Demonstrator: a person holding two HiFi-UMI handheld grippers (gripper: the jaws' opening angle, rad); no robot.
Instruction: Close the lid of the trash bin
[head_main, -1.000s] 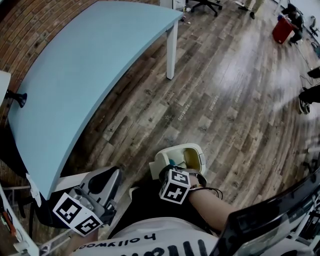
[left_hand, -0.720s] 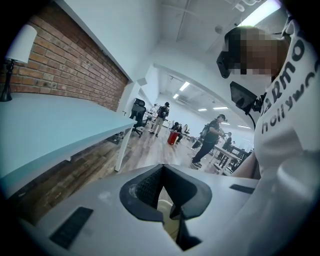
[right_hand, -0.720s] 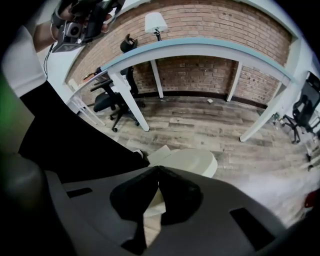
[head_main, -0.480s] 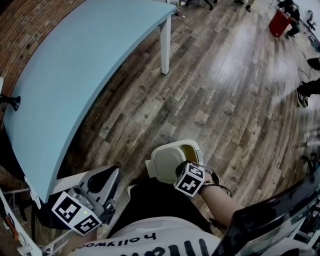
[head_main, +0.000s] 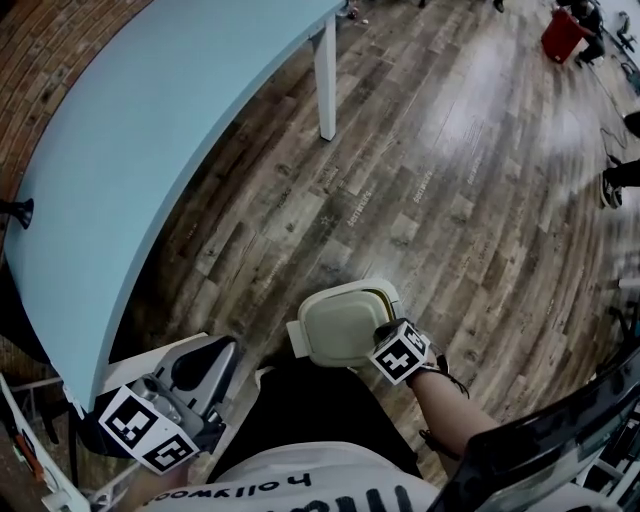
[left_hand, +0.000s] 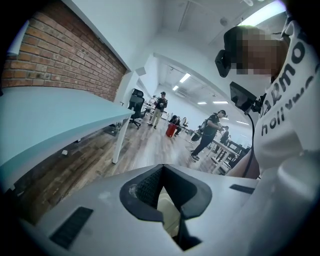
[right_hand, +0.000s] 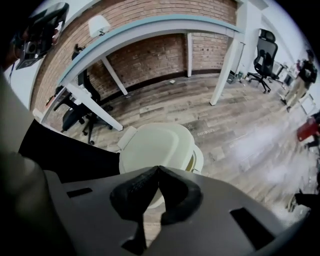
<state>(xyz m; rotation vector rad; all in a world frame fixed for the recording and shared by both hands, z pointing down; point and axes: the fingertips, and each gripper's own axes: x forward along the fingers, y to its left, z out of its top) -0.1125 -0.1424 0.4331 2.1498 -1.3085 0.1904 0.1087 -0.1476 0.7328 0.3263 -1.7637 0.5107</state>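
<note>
Pointing down at lid (head_main: 340, 330), right gripper (right_hand: 158, 172); left gripper (left_hand: 162, 171) low; fingers (right_hand: 134, 192) all closed.

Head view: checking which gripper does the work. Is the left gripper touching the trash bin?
No, the left gripper sits clear of the trash bin, well to its left.

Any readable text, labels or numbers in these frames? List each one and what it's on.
"hollywood": on the person's white shirt, upside down in the head view. The larger letters below it are cut off.
Small print on the floor planks: too small to read.
Left gripper's cube and right gripper's cube: square markers only, no words.
Trash bin lid: no print visible.
</note>
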